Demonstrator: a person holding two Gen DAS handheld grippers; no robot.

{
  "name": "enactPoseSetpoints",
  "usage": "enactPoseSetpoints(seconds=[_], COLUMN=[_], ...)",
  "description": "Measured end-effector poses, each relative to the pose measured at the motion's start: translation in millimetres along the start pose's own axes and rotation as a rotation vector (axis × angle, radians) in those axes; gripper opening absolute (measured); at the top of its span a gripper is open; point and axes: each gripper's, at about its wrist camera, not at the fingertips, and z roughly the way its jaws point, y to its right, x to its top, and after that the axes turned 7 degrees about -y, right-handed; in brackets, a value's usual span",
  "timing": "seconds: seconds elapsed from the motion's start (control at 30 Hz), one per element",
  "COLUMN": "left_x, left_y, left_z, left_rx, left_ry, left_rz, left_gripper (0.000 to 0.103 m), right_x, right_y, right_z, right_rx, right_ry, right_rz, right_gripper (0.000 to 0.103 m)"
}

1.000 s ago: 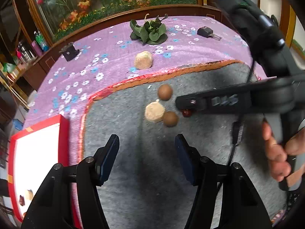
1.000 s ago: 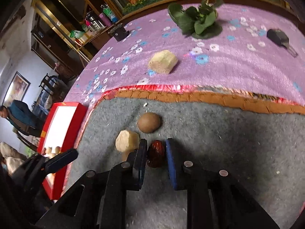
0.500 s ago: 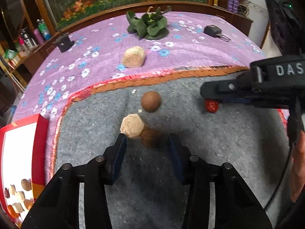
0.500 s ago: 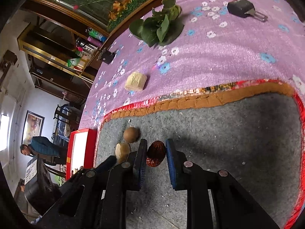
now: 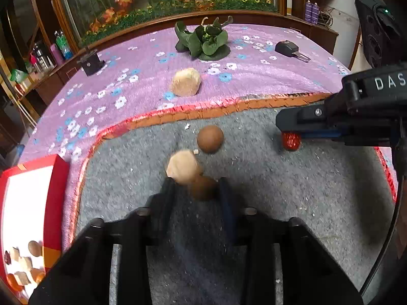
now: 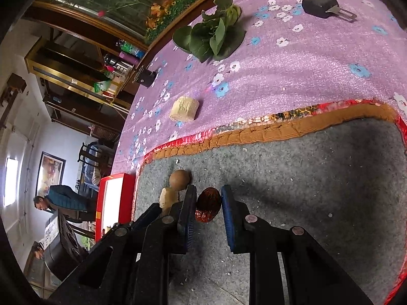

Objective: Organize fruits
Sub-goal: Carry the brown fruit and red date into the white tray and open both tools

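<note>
My left gripper point(image 5: 197, 188) has its jaws close around a brown round fruit point(image 5: 203, 187) on the grey mat point(image 5: 305, 203); whether they grip it I cannot tell. A pale beige chunk point(image 5: 182, 167) touches that fruit, and a second brown round fruit point(image 5: 210, 138) lies beyond. My right gripper point(image 6: 208, 204) is shut on a red date point(image 6: 208, 204) and holds it above the mat; it shows at the right of the left wrist view point(image 5: 290, 141). Another beige chunk point(image 5: 185, 81) lies on the purple cloth.
A red-rimmed white tray point(image 5: 54, 203) with several fruit pieces stands at the left. A green leafy vegetable point(image 5: 203, 42), a black key point(image 5: 290, 49) and a small black block point(image 5: 90, 62) lie on the far purple cloth. Wooden furniture rings the table.
My left gripper moved forward and narrowed its jaws around the near brown fruit. My right gripper lifted the red date and carried it to the right, away from the fruit cluster.
</note>
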Motion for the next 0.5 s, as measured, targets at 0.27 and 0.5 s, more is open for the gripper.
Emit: enactPoseSetpoints(seconds=[0.27,0.5], left_x=[-12,-20], left_y=[-10,-18], left_z=[-7,-23], left_rx=[-0.001,-0.002], left_ry=[0.019,0.048], left_rz=[-0.025,-0.040], left_gripper=[0.018,0.018], right_x=[-4,-3], right_y=[-6,-9], right_z=[-6,-2], right_rx=[0.048,0.048], right_ry=[0.008,0.005], right_rz=[-0.019,-0.026], right_gripper=[0.021,0.021])
